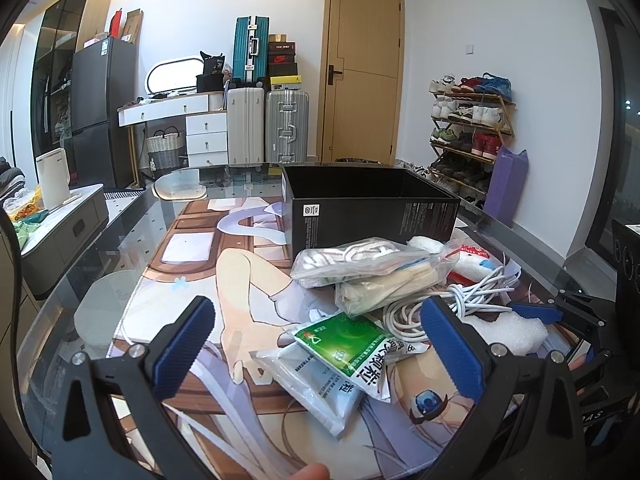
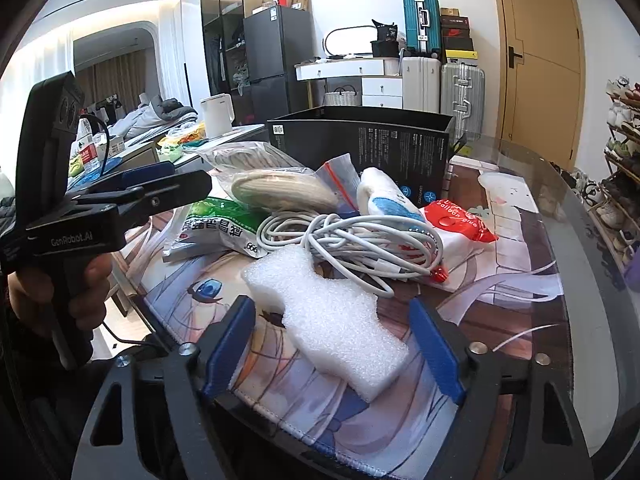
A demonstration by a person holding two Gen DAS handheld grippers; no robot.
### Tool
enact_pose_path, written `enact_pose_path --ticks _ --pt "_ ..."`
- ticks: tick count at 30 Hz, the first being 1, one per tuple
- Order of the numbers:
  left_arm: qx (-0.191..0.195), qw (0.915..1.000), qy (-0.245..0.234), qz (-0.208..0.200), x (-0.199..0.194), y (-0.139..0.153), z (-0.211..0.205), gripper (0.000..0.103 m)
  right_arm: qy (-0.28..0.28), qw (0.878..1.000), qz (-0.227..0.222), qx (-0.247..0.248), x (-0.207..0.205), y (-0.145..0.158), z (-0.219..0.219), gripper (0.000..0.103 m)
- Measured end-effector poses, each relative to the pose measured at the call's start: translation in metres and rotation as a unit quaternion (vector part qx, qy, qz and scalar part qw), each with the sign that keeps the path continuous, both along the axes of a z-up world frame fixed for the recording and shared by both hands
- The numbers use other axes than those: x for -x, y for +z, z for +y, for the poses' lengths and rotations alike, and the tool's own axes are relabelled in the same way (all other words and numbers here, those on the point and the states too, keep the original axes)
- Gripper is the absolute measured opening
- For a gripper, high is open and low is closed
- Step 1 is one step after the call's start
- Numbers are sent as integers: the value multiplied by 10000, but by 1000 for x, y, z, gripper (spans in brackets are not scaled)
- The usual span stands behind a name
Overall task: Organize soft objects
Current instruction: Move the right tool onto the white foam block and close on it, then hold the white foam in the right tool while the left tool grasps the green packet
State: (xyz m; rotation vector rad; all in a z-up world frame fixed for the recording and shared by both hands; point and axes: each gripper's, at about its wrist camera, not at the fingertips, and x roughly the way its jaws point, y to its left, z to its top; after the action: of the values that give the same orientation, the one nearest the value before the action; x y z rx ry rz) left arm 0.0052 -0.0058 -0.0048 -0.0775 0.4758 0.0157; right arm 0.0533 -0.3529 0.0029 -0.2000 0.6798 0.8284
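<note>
A pile of soft items lies on a printed desk mat in front of an open black box, which also shows in the right wrist view. My left gripper is open, its blue pads either side of a green and white packet. My right gripper is open around a white foam piece, which lies flat on the mat. Behind it are a coiled white cable, a clear bag of cream cloth, and a red and white packet.
The glass table edge curves on the right, with a shoe rack beyond. A low cabinet with a white kettle stands to the left. Suitcases and a wooden door are at the far wall.
</note>
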Motion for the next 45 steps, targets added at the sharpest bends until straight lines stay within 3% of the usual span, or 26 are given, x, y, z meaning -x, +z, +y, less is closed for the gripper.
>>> enact_pose_path --ticks 5,11,18,26,32,37,45 --pt "-8 10000 -6 40 0 0 0 103 58 9999 -81 51 4 1 -1 55" --pt "14 10000 -1 70 -1 1 1 103 195 9997 -123 50 8 2 1 46" --pt "52 9998 -82 197 -4 -1 1 103 430 9979 -176 -458 16 17 -6 45" --pt "-180 9987 -299 365 -8 -5 -5 103 270 9953 -217 -907 16 31 -20 45" --pt "-694 9933 -617 681 -17 -7 -15 103 208 9950 -192 -962 16 34 -27 45" --pt "-838 9895 -755 905 -22 -11 -21 103 215 9953 -175 -927 16 33 -28 45" --pt "-819 9882 -922 912 -24 -5 -22 102 183 9955 -154 -911 19 34 -30 45"
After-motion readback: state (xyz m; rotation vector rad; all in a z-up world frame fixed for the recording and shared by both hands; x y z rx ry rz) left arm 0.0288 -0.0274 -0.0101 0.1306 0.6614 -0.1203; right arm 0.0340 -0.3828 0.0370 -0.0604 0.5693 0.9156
